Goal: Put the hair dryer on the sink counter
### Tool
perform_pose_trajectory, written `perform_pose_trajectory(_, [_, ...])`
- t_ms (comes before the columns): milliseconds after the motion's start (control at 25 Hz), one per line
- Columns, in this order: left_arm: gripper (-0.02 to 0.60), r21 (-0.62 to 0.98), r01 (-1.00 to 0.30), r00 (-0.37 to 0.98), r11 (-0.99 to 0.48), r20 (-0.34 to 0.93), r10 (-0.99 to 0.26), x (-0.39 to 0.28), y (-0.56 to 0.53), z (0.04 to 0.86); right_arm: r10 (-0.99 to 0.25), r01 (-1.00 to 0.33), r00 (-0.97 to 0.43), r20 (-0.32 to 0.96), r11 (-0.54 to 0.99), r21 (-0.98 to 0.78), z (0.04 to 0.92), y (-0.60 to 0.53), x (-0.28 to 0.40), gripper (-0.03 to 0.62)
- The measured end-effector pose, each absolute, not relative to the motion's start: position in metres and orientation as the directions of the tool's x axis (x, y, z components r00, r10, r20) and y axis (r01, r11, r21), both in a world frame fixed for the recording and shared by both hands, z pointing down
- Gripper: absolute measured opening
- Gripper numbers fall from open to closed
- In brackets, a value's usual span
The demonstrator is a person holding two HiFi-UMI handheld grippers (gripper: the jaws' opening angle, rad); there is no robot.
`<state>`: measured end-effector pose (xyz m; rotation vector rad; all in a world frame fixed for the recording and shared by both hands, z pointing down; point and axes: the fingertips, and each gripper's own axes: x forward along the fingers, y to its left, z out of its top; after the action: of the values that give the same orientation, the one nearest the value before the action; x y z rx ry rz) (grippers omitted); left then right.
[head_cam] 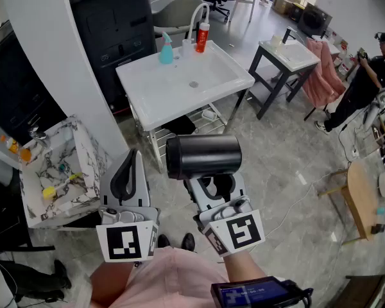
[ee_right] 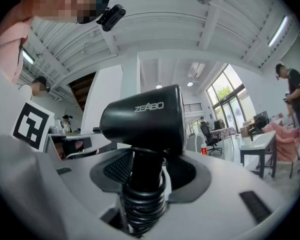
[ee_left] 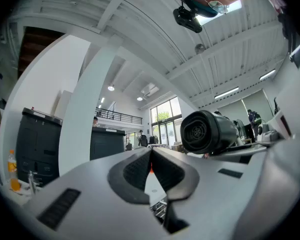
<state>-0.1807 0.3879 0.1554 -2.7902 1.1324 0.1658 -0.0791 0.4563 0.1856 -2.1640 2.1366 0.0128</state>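
Black hair dryer (head_cam: 204, 156), "ZEABO" on barrel (right gripper view), centre of head view. Handle clamped in right gripper (head_cam: 212, 188) jaws, its lower end cut off. Left gripper (head_cam: 127, 175) jaws closed, nothing between them. White sink desk (head_cam: 141, 76) at upper centre, well apart from dryer. Two bottles on it: one teal spray bottle (head_cam: 166, 49), one red bottle (head_cam: 202, 37), labels unreadable.
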Motion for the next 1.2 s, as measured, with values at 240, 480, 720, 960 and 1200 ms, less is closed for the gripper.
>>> perform_pose_trajectory(240, [0.011, -0.081, -0.698, 0.714, -0.711, -0.142, -0.685, -0.171, 0.397, 0.153, -0.996, -0.998, 0.020, -0.083, -0.014, -0.068, 0.182, 0.465, -0.069, 0.210])
perform_pose_trajectory(480, [0.011, -0.092, -0.700, 0.713, -0.708, -0.129, -0.689, -0.154, 0.410, 0.156, -0.995, -0.997, 0.028, -0.098, -0.020, -0.073, 0.180, 0.480, -0.048, 0.212])
perform_pose_trajectory(720, [0.010, -0.109, -0.712, 0.702, -0.693, -0.115, -0.703, -0.137, 0.418, 0.167, -0.996, -0.995, 0.037, -0.087, -0.028, -0.097, 0.192, 0.486, -0.019, 0.212])
perform_pose_trajectory(960, [0.011, -0.089, -0.730, 0.684, -0.678, -0.086, -0.725, -0.124, 0.404, 0.177, -0.996, -0.991, 0.050, -0.070, -0.041, -0.124, 0.202, 0.474, 0.010, 0.212])
perform_pose_trajectory(1200, [0.011, -0.096, -0.745, 0.667, -0.661, -0.076, -0.741, -0.116, 0.369, 0.189, -0.998, -0.993, 0.047, -0.052, -0.041, -0.115, 0.211, 0.442, 0.028, 0.212])
